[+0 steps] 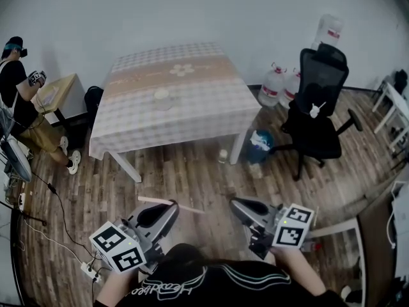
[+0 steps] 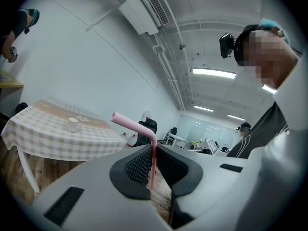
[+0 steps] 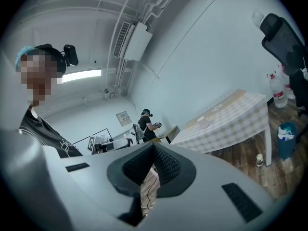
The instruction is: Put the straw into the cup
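A pink bendy straw [image 2: 132,124] is clamped upright between the black pads of my left gripper [image 2: 153,150], its bent top pointing left. In the head view the straw [image 1: 185,207] sticks out sideways from the left gripper [image 1: 167,210], low over the wooden floor. A small white cup [image 1: 162,95] stands near the middle of the checked table [image 1: 211,117], well ahead of both grippers; it also shows in the left gripper view as the cup [image 2: 72,124]. My right gripper [image 1: 238,204] is shut with nothing between its pads, as the right gripper view [image 3: 153,147] confirms.
A black office chair [image 1: 316,120] stands right of the table, with water jugs [image 1: 273,85] behind it and a blue bin [image 1: 260,142] and a small bottle [image 1: 223,156] by the table leg. Another person [image 1: 18,88] sits at the far left. Cables [image 1: 57,203] trail over the floor.
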A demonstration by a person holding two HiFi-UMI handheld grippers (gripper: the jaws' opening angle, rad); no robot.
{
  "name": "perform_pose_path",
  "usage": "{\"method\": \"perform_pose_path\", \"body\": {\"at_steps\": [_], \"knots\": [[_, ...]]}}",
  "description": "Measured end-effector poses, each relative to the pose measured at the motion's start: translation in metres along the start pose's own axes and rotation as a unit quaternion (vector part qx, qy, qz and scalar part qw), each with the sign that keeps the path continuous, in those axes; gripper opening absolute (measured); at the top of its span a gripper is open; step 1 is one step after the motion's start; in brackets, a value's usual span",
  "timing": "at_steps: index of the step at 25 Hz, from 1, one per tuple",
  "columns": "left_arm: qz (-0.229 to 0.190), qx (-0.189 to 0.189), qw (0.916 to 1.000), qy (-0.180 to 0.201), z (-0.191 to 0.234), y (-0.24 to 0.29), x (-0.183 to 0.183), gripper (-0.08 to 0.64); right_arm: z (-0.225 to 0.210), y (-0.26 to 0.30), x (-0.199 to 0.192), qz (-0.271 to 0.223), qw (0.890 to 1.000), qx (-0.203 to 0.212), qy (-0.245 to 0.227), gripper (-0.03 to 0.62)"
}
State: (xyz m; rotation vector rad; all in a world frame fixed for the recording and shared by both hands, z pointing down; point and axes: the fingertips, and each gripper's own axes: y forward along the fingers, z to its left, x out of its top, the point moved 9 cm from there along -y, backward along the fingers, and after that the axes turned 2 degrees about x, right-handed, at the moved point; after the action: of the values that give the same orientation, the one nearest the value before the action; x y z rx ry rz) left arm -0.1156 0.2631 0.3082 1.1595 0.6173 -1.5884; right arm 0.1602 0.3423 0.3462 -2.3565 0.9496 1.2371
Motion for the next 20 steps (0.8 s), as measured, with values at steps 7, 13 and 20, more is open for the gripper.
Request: {"method": "perform_pose_path", "body": {"at_steps": [7, 13, 20], "knots": [[-0.002, -0.006, 1.0, -0.006, 0.024, 0.017, 0.012, 0.025, -0.019, 0.011, 0.012, -0.004, 1.0, -0.008, 0.0, 0.012], [0.001, -0.019, 0.9998, -0.005, 0.068, 0.045, 0.025, 0.025, -0.053, 0.041, 0.027, -0.009, 1.0, -0.019, 0.003, 0.012], [0.005, -0.021, 0.9995, -0.025, 0.148, 0.084, 0.052, 0.025, -0.108, 0.1, 0.054, -0.002, 0.999, -0.034, 0.019, 0.012]]}}
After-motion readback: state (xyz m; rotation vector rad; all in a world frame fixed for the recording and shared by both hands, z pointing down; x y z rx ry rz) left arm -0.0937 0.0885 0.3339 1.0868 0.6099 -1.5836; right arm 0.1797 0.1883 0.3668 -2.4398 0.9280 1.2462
